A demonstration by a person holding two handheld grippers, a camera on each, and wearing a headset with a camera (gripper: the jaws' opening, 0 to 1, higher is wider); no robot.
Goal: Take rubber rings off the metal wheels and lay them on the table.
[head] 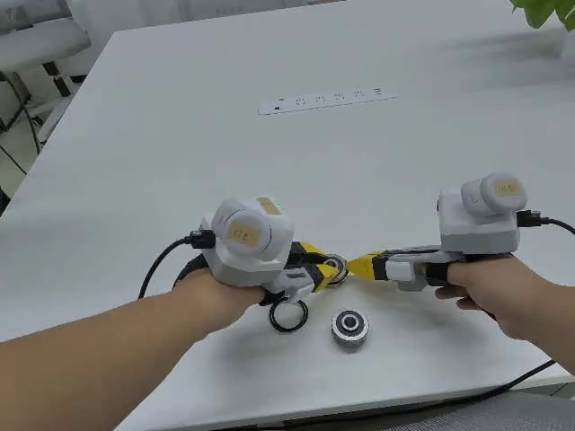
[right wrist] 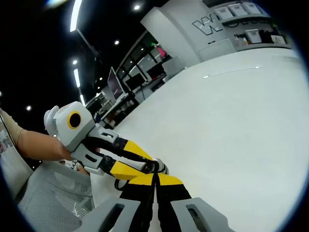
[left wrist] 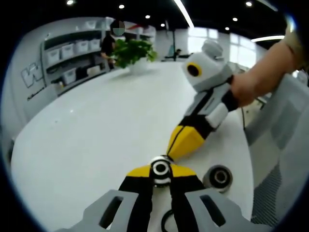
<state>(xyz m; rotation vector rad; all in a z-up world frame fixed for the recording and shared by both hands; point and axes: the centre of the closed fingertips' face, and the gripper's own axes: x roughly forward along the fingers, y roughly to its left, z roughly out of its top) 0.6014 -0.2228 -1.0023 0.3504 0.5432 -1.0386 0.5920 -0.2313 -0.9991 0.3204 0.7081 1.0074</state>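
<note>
My left gripper [head: 323, 268] [left wrist: 160, 181] is shut on a small metal wheel [head: 335, 269] [left wrist: 161, 166] held just above the white table [head: 269, 162]. Facing it, my right gripper [head: 357, 266] [right wrist: 155, 180] has its yellow jaws shut, tips right at the wheel [right wrist: 160, 167]; nothing shows between them. A loose black rubber ring [head: 288, 314] lies on the table below the left gripper. A second wheel [head: 349, 327] [left wrist: 218, 177], with a black ring around it, lies flat near the front edge.
A white power strip [head: 328, 100] lies at the table's far middle. A green plant [head: 544, 11] [left wrist: 133, 50] stands at the far right corner. The table's front edge [head: 359, 404] is close behind the wheels. Black cables [head: 162, 265] trail from both grippers.
</note>
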